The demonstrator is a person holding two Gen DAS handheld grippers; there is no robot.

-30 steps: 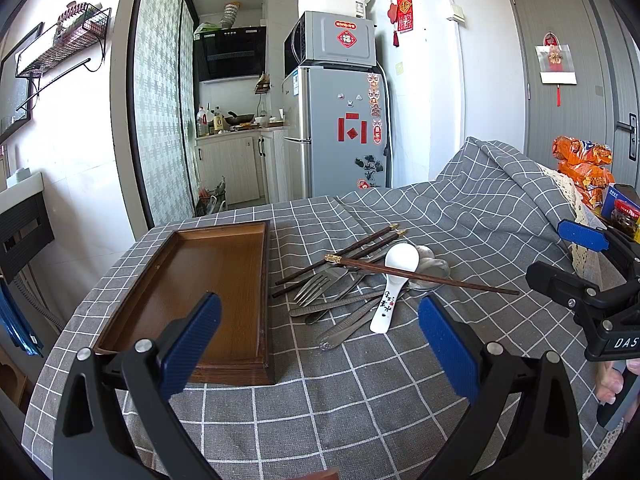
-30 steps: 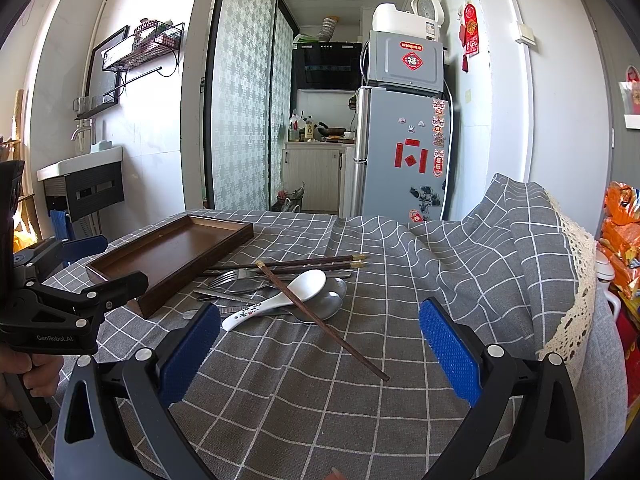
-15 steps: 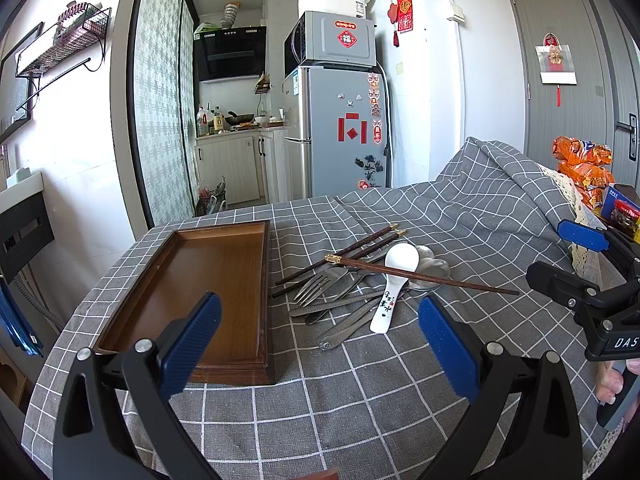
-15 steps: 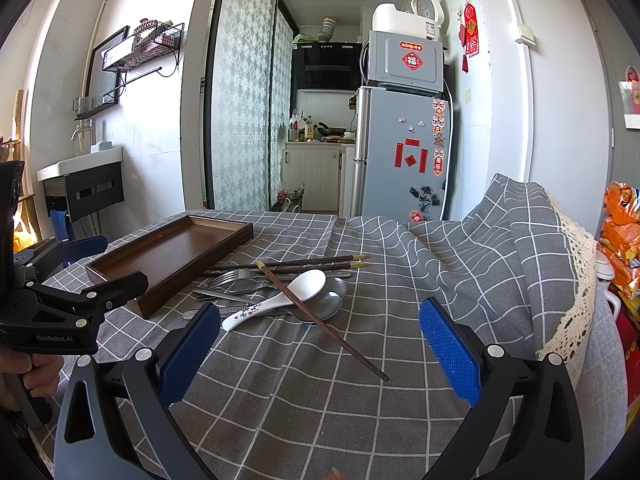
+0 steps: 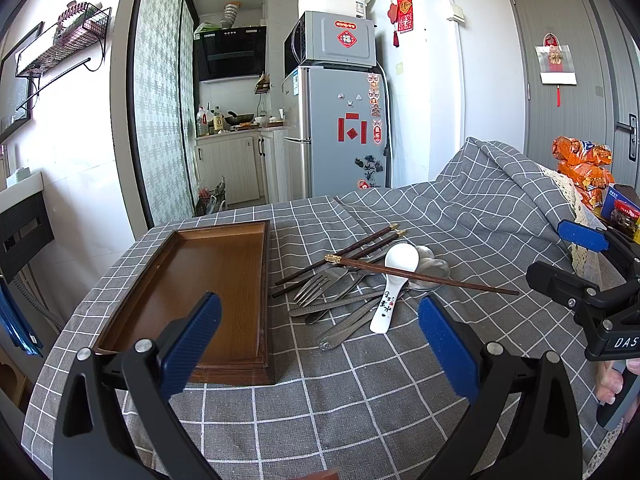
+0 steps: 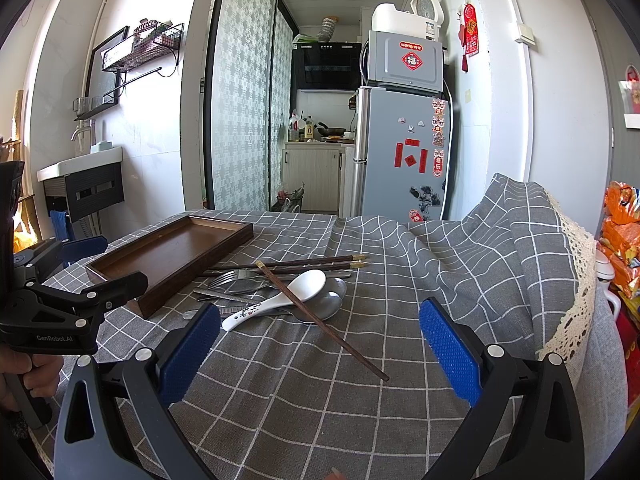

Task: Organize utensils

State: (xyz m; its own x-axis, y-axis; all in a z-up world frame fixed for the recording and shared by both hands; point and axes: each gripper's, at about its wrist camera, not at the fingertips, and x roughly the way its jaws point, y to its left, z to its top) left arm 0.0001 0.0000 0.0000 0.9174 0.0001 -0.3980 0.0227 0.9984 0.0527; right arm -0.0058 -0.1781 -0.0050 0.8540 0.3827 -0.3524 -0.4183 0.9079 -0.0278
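A pile of utensils lies on the grey checked tablecloth: a white ceramic spoon (image 5: 394,284) (image 6: 280,298), dark chopsticks (image 5: 420,276) (image 6: 320,320), a metal fork (image 5: 320,282) (image 6: 228,278) and metal spoons (image 6: 330,300). An empty brown wooden tray (image 5: 200,280) (image 6: 168,250) sits left of the pile. My left gripper (image 5: 320,334) is open and empty, held near the tray's front edge. My right gripper (image 6: 320,338) is open and empty, right of the pile, near the long chopstick's tip.
The tablecloth (image 5: 360,400) bunches up over something at the back right (image 6: 520,240). Orange snack bags (image 5: 584,168) and jars stand at the far right. A fridge (image 5: 340,128) stands behind the table. A sink unit (image 6: 84,184) is at the left.
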